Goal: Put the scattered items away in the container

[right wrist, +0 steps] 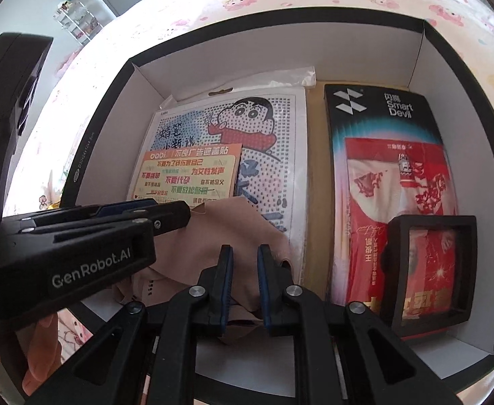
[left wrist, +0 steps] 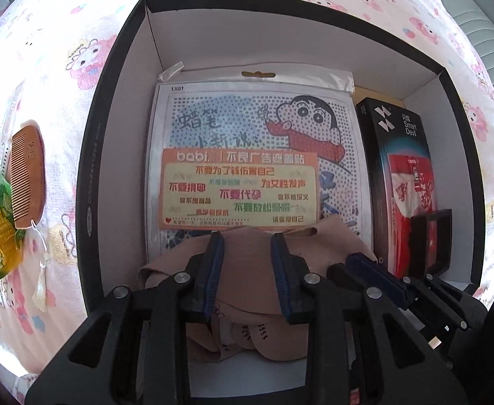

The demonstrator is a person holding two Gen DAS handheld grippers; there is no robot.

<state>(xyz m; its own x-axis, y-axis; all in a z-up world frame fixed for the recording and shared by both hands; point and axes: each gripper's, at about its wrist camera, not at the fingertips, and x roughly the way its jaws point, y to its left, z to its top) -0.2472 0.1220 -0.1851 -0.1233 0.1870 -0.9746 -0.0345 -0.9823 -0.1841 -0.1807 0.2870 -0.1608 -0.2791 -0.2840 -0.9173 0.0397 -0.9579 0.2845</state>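
Note:
A black box with a white inside (left wrist: pixel 88 168) (right wrist: pixel 490 155) lies on the pink-patterned bed. Both grippers reach down into its near end and hold a beige cloth (left wrist: pixel 247 260) (right wrist: pixel 233 229) between them. My left gripper (left wrist: pixel 247 238) is shut on the bunched cloth, which fills the gap between its pads. My right gripper (right wrist: pixel 244 249) is nearly closed, pinching a fold of the same cloth. Each gripper also shows in the other's view: the right gripper (left wrist: pixel 361 260) beside the left one, and the left gripper (right wrist: pixel 186 211) at the cloth's far edge.
The box holds a cartoon sticker pack (left wrist: pixel 247 118) with an orange card (left wrist: pixel 237 189), a black Smart Devil carton (right wrist: pixel 382 114), a red packet (right wrist: pixel 399 185) and a small black framed case (right wrist: pixel 429 270). Outside on the bed lie a wooden comb (left wrist: pixel 27 175) and a green-yellow wrapper (left wrist: pixel 0 233).

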